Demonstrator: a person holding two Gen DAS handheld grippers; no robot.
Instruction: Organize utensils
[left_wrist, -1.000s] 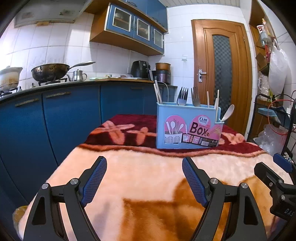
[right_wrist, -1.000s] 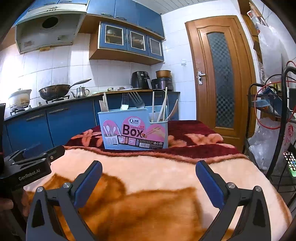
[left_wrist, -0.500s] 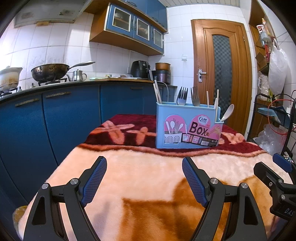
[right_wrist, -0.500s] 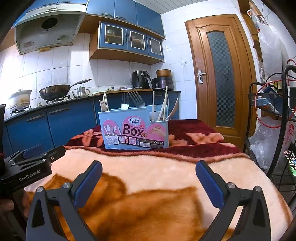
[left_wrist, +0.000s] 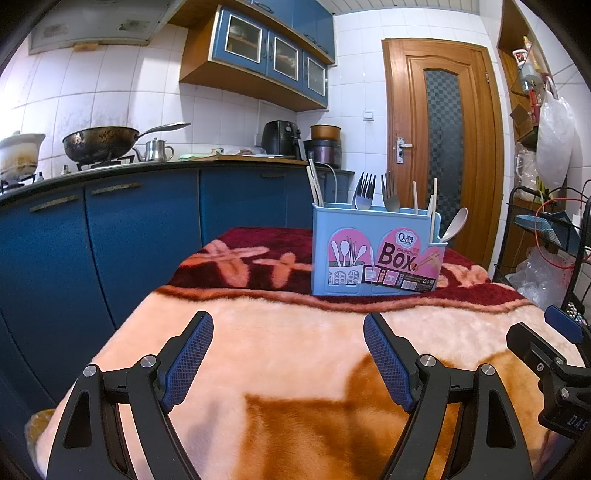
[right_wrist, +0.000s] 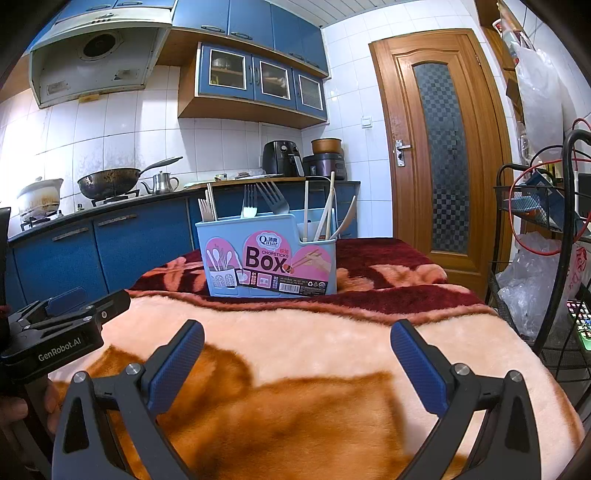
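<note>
A light blue utensil box (left_wrist: 376, 254) with a pink "Box" label stands on the far dark-red part of a blanket-covered table; it also shows in the right wrist view (right_wrist: 267, 254). It holds two forks (left_wrist: 376, 192), chopsticks (left_wrist: 314, 184) and a white spoon (left_wrist: 454, 225). My left gripper (left_wrist: 288, 354) is open and empty over the peach blanket, well short of the box. My right gripper (right_wrist: 297, 362) is open and empty, also short of the box. Each gripper's body shows at the edge of the other's view.
The peach and brown blanket (left_wrist: 295, 350) covers the table. Blue kitchen cabinets (left_wrist: 110, 240) with a wok (left_wrist: 99, 142) run along the left. A black wire rack (right_wrist: 535, 240) with cables and bags stands close on the right. A wooden door (right_wrist: 439, 147) is behind.
</note>
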